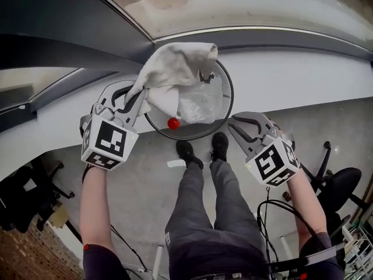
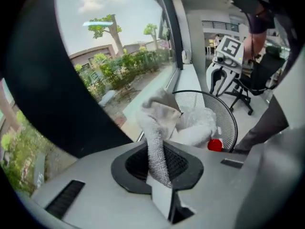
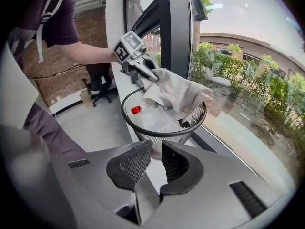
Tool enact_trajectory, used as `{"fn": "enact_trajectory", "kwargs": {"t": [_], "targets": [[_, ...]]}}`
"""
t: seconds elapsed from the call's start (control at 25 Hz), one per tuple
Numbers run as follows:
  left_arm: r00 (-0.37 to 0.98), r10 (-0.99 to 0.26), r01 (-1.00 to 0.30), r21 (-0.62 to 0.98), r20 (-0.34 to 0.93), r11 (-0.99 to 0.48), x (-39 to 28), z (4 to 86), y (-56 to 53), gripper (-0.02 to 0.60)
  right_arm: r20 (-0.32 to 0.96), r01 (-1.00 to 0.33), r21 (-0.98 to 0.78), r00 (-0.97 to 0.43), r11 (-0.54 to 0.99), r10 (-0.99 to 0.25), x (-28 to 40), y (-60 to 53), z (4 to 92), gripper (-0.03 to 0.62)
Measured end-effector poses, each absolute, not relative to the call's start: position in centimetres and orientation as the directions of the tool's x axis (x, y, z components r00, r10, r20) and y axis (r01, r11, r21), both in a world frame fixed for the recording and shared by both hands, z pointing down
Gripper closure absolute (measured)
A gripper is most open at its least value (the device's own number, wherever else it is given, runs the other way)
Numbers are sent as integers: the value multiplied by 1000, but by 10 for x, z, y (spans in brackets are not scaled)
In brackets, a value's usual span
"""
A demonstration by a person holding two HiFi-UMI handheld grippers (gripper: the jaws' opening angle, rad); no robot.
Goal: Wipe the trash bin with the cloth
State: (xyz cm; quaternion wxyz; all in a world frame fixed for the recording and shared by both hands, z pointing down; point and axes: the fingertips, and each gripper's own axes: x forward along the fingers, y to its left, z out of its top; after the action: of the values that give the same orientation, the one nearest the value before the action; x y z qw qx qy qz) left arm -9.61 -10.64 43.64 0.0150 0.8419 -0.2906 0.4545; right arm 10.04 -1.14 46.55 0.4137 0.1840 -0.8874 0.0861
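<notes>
Left gripper (image 2: 159,162): jaws clamped on one end of the cloth (image 1: 175,69), and a twisted strip of fabric runs out from between the pads. It sits at the left of the bin (image 1: 229,98), angled down.
Right gripper (image 3: 153,161): jaws a narrow gap apart with nothing between them. It sits just right of the bin's rim and points down and left toward it. Its own view shows the bin ahead of the jaws, not touching them.
Cloth: pale grey and rumpled, lifted above the bin's left and far side. Its free end drapes over the far rim.
Cloth axis: long axis runs from the left gripper's jaws rightward and away, ending over the far rim. The pinched end is narrow and the free end broad.
Bin: round black mesh, upright with its mouth up. It stands on the grey floor against the white sill under the window, just beyond the shoes (image 1: 187,154).
Inside bin: crumpled clear liner (image 1: 203,105). A small red thing (image 1: 173,123) lies at the near side.
Person: stands near the bin, legs between the two grippers.
</notes>
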Motion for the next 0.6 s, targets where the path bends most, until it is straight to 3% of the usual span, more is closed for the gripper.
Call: {"fn": "enact_trajectory", "kwargs": {"t": [0.24, 0.48, 0.6], "targets": [[442, -651, -720, -189, 617, -668, -144, 370, -76, 548, 789, -398, 18, -558, 917, -257, 101, -17, 460, 528], [238, -780, -832, -292, 579, -471, -223, 335, -54, 549, 785, -407, 33, -555, 913, -275, 93, -21, 445, 528], [122, -857, -852, -390, 501, -349, -269, 324, -44, 549, 758, -427, 33, -578, 904, -301, 86, -27, 427, 528]]}}
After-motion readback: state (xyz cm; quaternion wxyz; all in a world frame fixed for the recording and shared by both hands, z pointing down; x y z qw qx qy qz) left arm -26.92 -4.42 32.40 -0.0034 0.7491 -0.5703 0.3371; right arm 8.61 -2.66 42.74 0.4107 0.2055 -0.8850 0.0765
